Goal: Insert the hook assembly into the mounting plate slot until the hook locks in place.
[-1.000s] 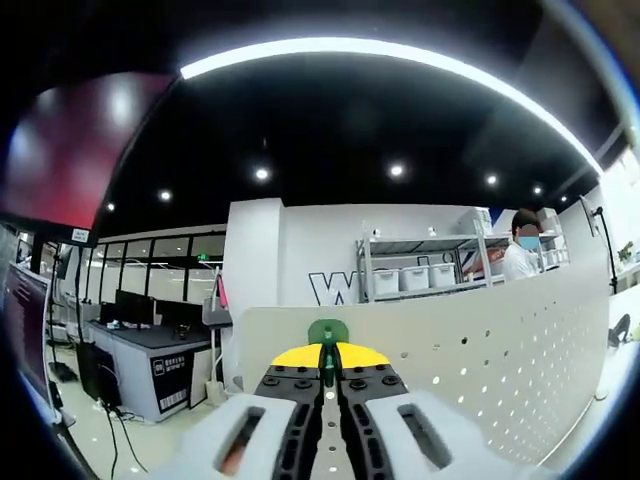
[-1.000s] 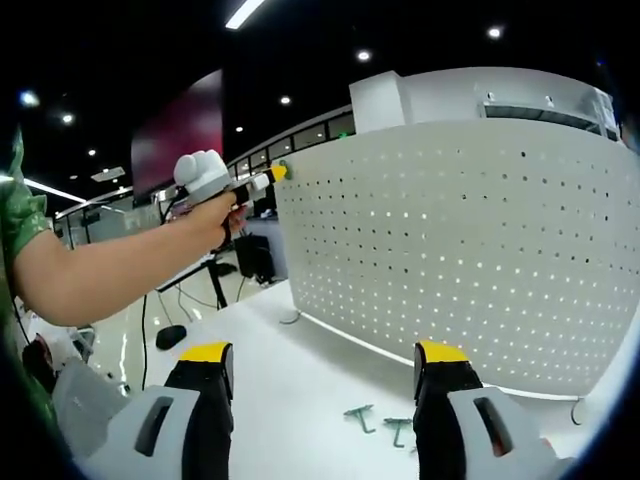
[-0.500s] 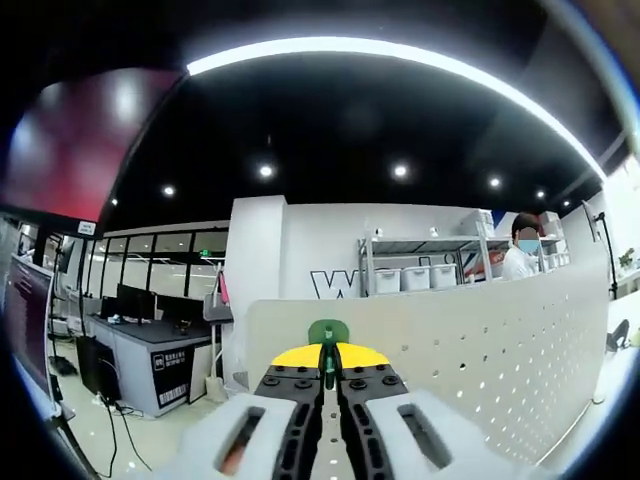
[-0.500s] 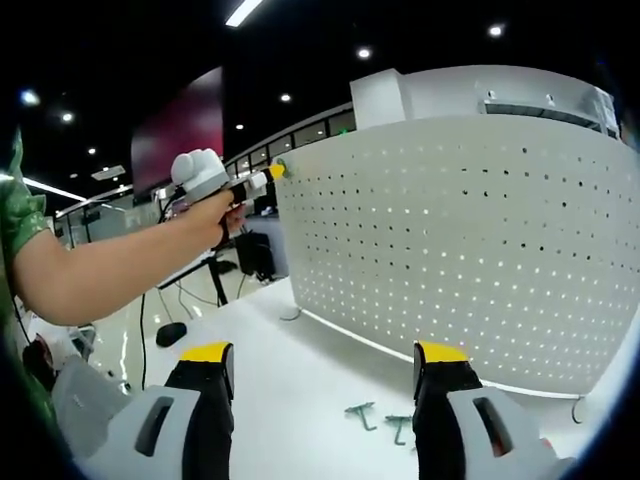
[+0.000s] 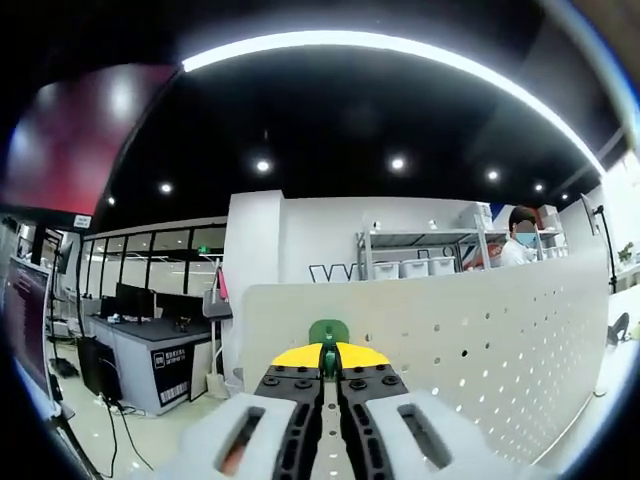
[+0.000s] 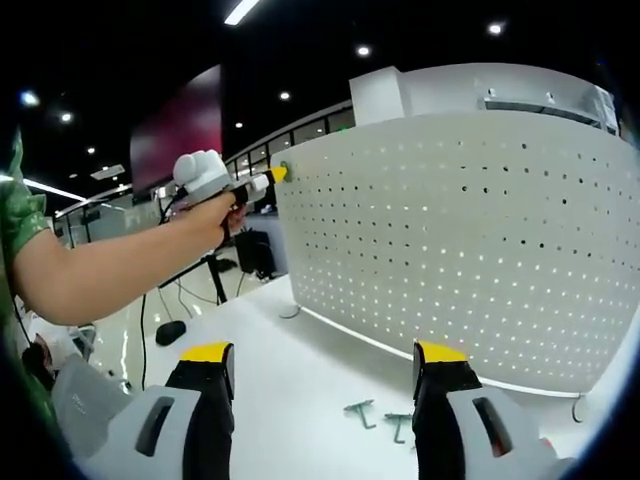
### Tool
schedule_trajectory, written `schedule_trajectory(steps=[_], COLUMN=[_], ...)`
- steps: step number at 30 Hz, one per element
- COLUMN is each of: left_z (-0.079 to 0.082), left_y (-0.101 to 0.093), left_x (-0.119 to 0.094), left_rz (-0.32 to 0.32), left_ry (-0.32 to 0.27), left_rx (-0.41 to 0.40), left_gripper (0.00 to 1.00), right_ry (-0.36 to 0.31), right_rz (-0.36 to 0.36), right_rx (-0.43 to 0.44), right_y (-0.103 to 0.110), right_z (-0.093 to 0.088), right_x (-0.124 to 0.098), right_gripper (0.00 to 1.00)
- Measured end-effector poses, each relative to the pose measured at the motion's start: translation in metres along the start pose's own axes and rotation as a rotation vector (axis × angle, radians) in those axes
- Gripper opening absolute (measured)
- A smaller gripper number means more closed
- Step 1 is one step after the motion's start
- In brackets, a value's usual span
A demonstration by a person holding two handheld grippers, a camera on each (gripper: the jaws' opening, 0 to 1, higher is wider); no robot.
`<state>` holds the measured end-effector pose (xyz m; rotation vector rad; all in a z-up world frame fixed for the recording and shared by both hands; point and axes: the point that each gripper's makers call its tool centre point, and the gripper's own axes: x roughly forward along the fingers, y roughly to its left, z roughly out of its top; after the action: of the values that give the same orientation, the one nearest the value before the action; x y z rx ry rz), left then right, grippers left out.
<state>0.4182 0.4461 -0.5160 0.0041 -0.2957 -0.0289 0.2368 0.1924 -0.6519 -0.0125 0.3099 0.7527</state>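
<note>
1. Your left tongs are pinched on the green hook — its rounded head pokes out past the yellow tips.
2. That hook sits right at the top edge of the white pegboard, near its upper corner; whether it touches a hole yet I can't tell.
3. The board stands upright on the desk, its face running off to the right of the hook.
4. Your right tongs hang spread and empty, low over the desk — two spare hooks lie between their tips.
5. The left is the nearer tool; I'd judge the move is down and into the board's face.
</note>
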Motion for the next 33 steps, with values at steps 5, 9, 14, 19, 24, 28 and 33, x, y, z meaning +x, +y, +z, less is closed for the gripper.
schedule_trajectory(steps=[5,9,14,19,24,28,33], left_z=[-0.002,-0.003,-0.0027,-0.0044,-0.0053,-0.0081,-0.0074], left_y=[0.001,0.0002,-0.0007,0.0004,0.0013,0.0011,0.0013], left_x=[0.0003,0.0008,0.0015,0.0027,0.0041,0.0054,0.0049], left_rz=[0.003,0.0,0.0,0.003,0.004,0.004,0.006], left_ry=[0.005,0.007,0.005,0.004,0.003,0.007,0.008], left_rx=[-0.001,0.002,-0.003,-0.006,-0.003,0.005,0.005], left_gripper=[0.03,0.03,0.03,0.03,0.03,0.03,0.03], right_ry=[0.001,0.003,0.013,0.014,0.014,0.016,0.013], right_rz=[-0.001,-0.006,-0.009,-0.009,-0.011,-0.012,-0.012], right_rx=[0.001,-0.001,0.001,0.001,0.0,0.001,0.001], right_y=[-0.0001,-0.0011,-0.0023,-0.0024,-0.0035,-0.004,-0.0041], right_z=[-0.0006,-0.0007,-0.0035,-0.0041,-0.0037,-0.0042,-0.0036], right_x=[-0.0005,-0.0011,-0.0007,0.0,-0.0001,0.0001,0.0001], right_gripper=[0.74,0.74,0.74,0.73,0.73,0.73,0.73])
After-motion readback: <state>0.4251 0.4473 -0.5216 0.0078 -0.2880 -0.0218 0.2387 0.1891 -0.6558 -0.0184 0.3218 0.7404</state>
